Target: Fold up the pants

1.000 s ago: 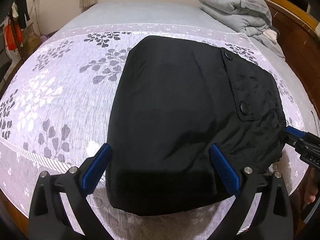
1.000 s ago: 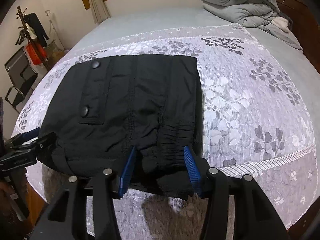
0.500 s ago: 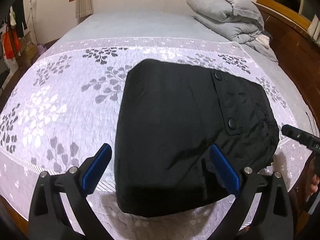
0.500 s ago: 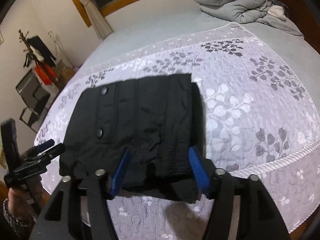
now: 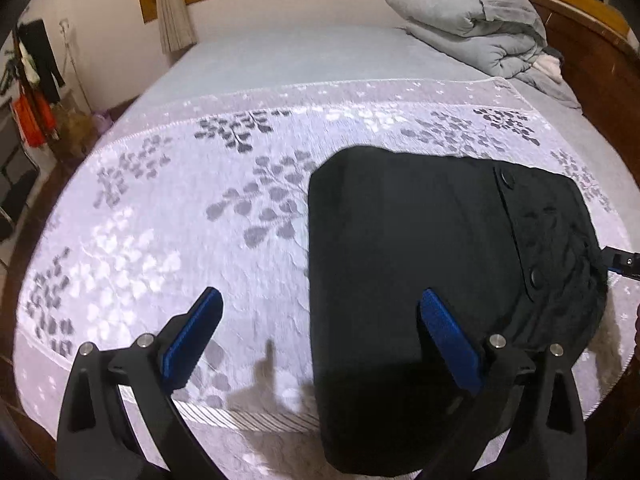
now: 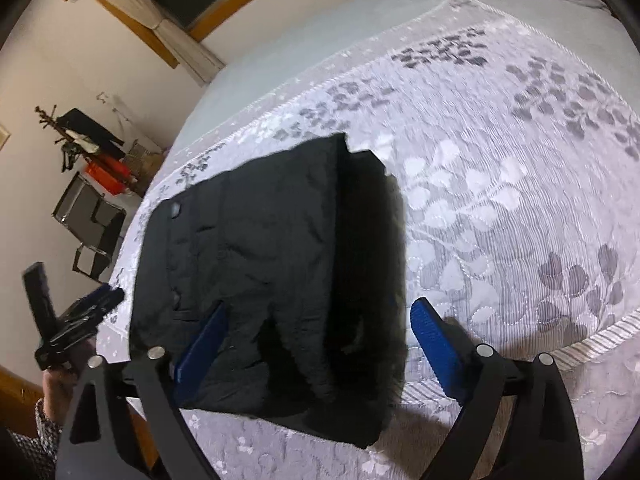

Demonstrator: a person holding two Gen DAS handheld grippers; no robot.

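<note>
- While the folded pants [image 5: 432, 264] lie on the bedspread [image 5: 180, 208], I see my left gripper [image 5: 320, 344] released, empty.
- My right gripper [image 6: 316, 340] is spread wide, grasping nothing.

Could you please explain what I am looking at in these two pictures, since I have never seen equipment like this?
There is no robot here. A person holds a hand-held gripper in each hand, and each has a wide-angle camera looking forward along its two blue-padded jaws. One picture is from the left gripper, the other from the right gripper; each also glimpses the other tool at its edge. Both look down at a bed covered with a white leaf-patterned bedspread. On it lie black pants, folded into a compact rectangle, with a buttoned pocket flap on top. A grey duvet is bundled at the far end. Both sets of jaws stand open and hold nothing.
</note>
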